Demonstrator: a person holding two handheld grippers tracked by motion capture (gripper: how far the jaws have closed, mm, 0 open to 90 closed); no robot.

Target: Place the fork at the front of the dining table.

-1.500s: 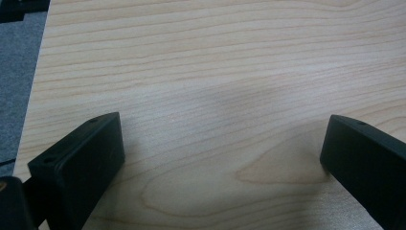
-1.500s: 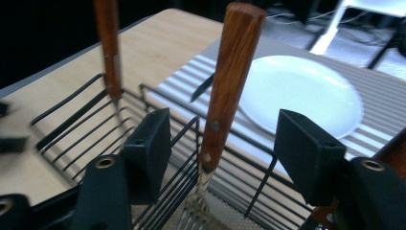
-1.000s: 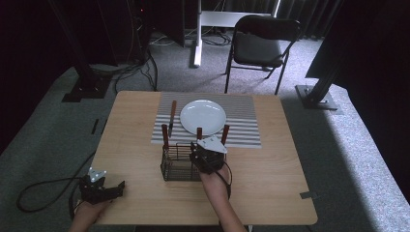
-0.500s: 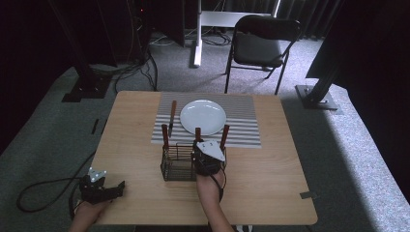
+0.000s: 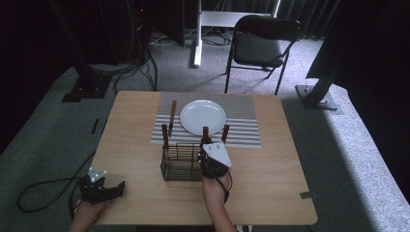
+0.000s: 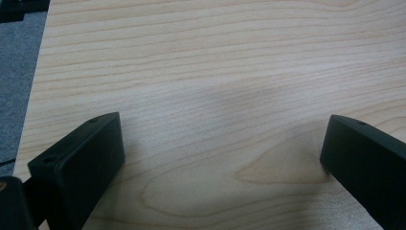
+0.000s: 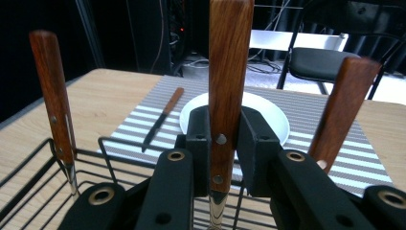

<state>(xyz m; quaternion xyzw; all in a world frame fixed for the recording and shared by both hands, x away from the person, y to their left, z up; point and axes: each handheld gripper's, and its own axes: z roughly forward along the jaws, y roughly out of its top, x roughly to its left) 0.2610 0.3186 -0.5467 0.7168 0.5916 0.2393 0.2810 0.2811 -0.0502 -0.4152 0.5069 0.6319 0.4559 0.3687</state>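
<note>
— Three wooden-handled utensils stand upright in the wire caddy [image 5: 181, 162]?

— Yes; the right gripper [image 7: 225, 139] has just been closing and now pinches the middle handle [image 7: 229, 72].

— Changes?

— Little else; the left gripper [image 6: 220, 158] stays spread over the counter [image 5: 270, 169]. A knife [image 5: 172, 115] lies beside the plate [image 5: 203, 117].
</note>
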